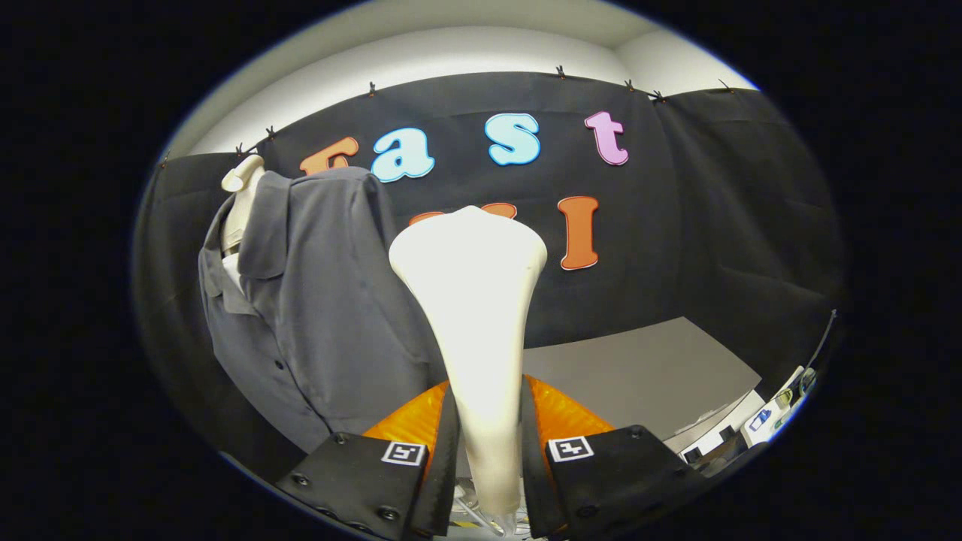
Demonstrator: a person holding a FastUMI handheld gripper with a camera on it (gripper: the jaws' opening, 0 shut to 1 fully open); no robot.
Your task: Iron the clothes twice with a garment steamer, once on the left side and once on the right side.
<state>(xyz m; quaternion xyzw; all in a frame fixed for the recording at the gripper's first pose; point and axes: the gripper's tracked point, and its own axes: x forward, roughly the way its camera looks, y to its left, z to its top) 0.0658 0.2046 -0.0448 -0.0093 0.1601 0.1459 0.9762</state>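
A cream-white garment steamer stands upright between my fingers, its narrow handle clamped from both sides and its wide head rising above them. My gripper is shut on that handle. A grey collared shirt with dark buttons hangs on a pale mannequin torso just left of the steamer head. The steamer head is beside the shirt's right edge; I cannot tell whether it touches the fabric. The steamer hides part of the shirt's right side.
A grey tabletop lies beyond the fingers to the right. At its near right edge sit a white box and small items. Black cloth walls close the booth behind and on both sides.
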